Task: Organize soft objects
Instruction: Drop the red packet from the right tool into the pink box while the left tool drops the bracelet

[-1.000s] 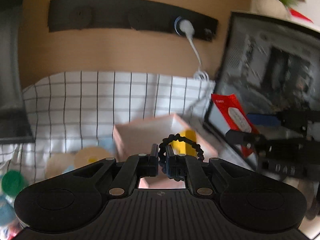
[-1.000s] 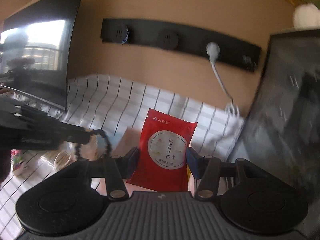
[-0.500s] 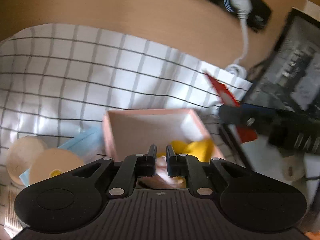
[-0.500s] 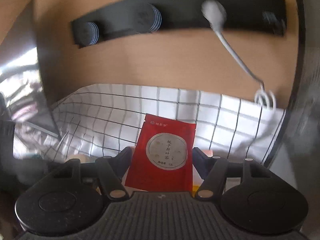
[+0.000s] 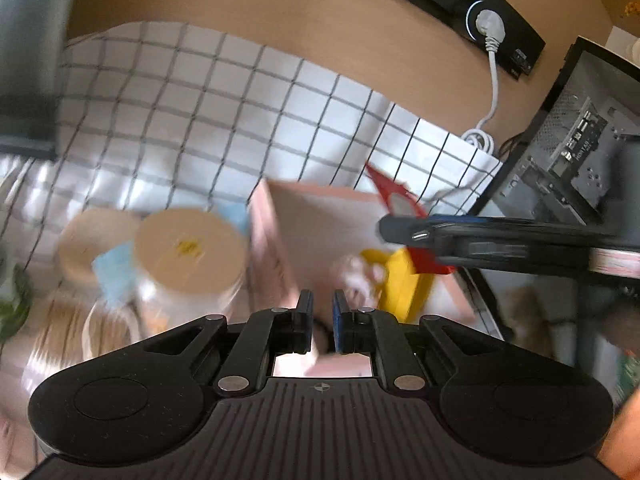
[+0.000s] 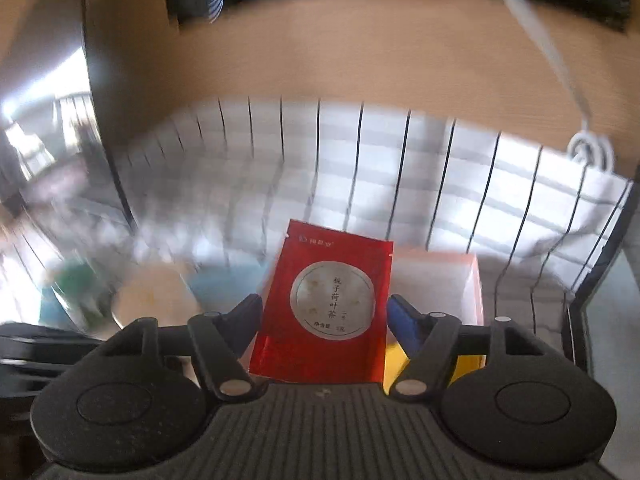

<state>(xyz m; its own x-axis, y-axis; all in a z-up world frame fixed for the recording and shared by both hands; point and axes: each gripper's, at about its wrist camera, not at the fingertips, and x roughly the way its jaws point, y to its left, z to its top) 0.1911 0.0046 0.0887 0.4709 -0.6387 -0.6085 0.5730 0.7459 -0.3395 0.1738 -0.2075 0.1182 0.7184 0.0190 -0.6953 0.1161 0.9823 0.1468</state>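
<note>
Currently, the left hand-held gripper point(image 5: 322, 322) has its jaws closed with nothing visible between them, above the near edge of the pink box point(image 5: 320, 216). The right hand-held gripper point(image 6: 322, 322) has its jaws opening; the red tea sachet point(image 6: 326, 304) stands upright between them, over the pink box, and pad contact cannot be confirmed. A yellow soft item point(image 5: 400, 280) lies inside the box. Two round wooden lids point(image 5: 190, 250) sit left of the box on the checked tabletop point(image 5: 240, 112).
</note>
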